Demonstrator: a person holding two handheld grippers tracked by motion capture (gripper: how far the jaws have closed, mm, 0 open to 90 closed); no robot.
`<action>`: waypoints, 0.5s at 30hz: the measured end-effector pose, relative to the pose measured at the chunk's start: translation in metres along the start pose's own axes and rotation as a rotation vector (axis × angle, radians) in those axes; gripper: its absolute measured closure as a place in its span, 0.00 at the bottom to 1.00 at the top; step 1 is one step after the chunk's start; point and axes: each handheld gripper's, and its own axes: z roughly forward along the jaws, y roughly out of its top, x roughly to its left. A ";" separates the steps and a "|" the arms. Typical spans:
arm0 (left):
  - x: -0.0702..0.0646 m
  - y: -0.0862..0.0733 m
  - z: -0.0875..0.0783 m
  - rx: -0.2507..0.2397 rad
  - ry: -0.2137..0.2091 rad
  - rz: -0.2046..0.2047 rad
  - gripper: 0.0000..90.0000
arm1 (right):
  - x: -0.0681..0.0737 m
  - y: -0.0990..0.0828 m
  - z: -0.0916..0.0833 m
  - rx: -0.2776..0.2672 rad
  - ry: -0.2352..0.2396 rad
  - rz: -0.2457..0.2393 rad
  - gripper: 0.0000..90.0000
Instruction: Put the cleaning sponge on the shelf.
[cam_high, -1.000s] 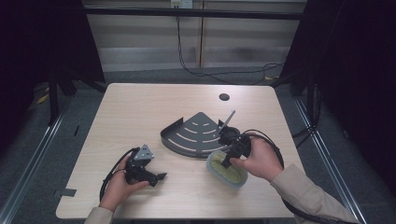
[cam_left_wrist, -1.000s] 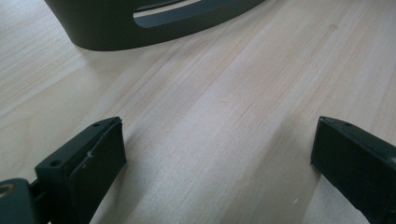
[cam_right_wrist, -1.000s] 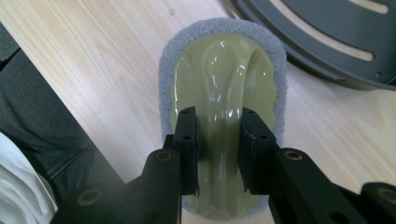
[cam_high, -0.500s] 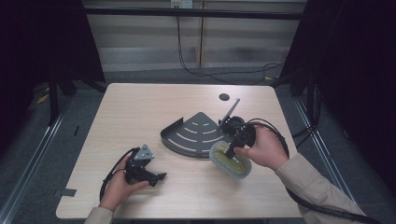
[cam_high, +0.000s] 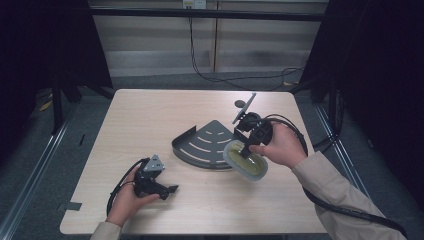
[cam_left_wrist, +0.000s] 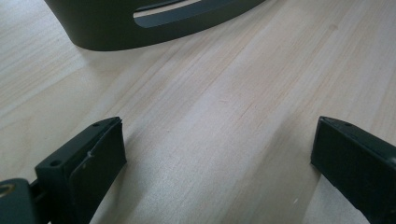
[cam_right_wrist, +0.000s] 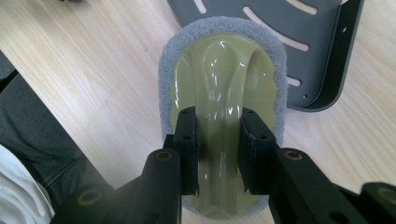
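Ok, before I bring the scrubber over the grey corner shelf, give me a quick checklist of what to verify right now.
1. Right gripper clamped on the scrubber handle ridge: ok, jaws on both sides.
2. Scrubber lifted off the table: cannot tell.
3. Corner shelf flat and unobstructed: ok.
4. Left gripper away from the shelf: ok, open, down near the table's front edge.
5. Scrubber's grey pad facing down: ok.
6. Shelf held against sliding: not ok, nothing braces it.
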 end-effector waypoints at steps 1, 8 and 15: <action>0.000 0.000 0.000 0.000 0.000 0.000 0.03 | -0.001 0.002 0.000 0.001 -0.003 -0.001 0.80; 0.000 0.000 0.000 0.000 0.000 0.000 0.03 | -0.008 0.012 0.002 0.006 -0.011 0.004 0.80; 0.000 0.000 0.000 -0.001 0.000 -0.001 0.03 | -0.014 0.025 0.005 0.021 -0.027 -0.003 0.80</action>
